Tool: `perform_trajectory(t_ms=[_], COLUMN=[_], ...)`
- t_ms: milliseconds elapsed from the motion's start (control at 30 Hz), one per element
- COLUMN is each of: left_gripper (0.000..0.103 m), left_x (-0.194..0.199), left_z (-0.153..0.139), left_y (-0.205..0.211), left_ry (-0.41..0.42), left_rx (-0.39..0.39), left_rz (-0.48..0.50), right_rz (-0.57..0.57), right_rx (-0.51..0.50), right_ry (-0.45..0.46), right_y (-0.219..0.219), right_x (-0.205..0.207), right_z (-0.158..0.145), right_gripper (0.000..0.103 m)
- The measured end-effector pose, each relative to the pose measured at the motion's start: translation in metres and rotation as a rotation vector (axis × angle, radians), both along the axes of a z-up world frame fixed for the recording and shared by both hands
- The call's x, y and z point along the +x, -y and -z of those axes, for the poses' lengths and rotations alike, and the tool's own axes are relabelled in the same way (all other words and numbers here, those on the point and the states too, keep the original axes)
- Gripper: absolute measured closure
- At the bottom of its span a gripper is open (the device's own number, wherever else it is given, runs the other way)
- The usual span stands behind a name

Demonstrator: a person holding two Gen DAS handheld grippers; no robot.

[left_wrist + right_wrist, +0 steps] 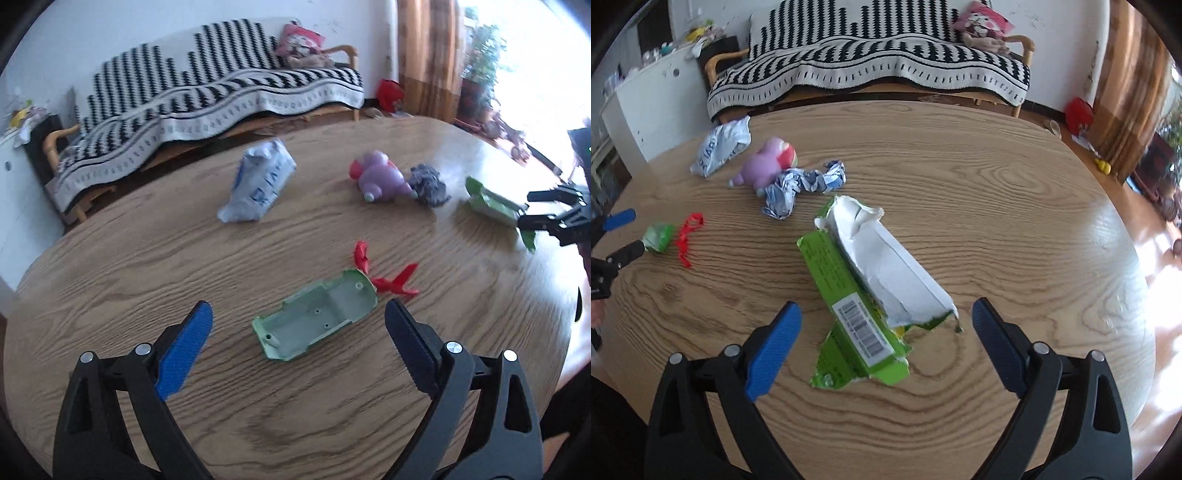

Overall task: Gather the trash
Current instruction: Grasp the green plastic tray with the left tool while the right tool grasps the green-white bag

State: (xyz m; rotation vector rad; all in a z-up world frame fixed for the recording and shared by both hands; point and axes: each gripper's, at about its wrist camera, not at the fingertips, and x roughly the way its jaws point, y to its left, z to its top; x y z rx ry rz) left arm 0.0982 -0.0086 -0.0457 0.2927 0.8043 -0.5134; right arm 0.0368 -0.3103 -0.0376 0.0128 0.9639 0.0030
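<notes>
Left wrist view: left gripper (297, 328) has jaws wide, nothing btwn pads. The green plastic shell (317, 319) lies on the worktop (147, 251) just ahead, roughly centred in the gap, long axis diagonal from lower left to upper right. Red scrap (388, 273) touches its far end. Crumpled white bag (258, 184), purple toy (380, 177) & grey wad (430, 184) sit further off, well apart. Plenty of bare wood round the shell.

Right wrist view: right gripper (886, 339), jaws wide & empty. Torn green carton (864, 288) lies btwn and ahead of the pads, long axis running away, tilted left. Each hand is nearer its own piece. The worktop's near edge isn't in view.
</notes>
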Motion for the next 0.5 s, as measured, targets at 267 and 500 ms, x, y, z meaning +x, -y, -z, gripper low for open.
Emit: perform_trajectory(t_ms=[267, 500], left_gripper=[0.012, 0.032], left_x=[0.009, 0.027], left_z=[0.022, 0.028], left_y=[0.017, 0.018], left_ry=[-0.030, -0.068], left_rx=[0.055, 0.045], left_rz=[0.096, 0.015], right_rz=[-0.045, -0.030], right_rx=[-0.065, -0.004], right_ry=[-0.003, -0.024], right_y=[-0.012, -0.004], right_x=[0.018, 0.032], right_z=[0.014, 0.023], right_gripper=[0.010, 0.018])
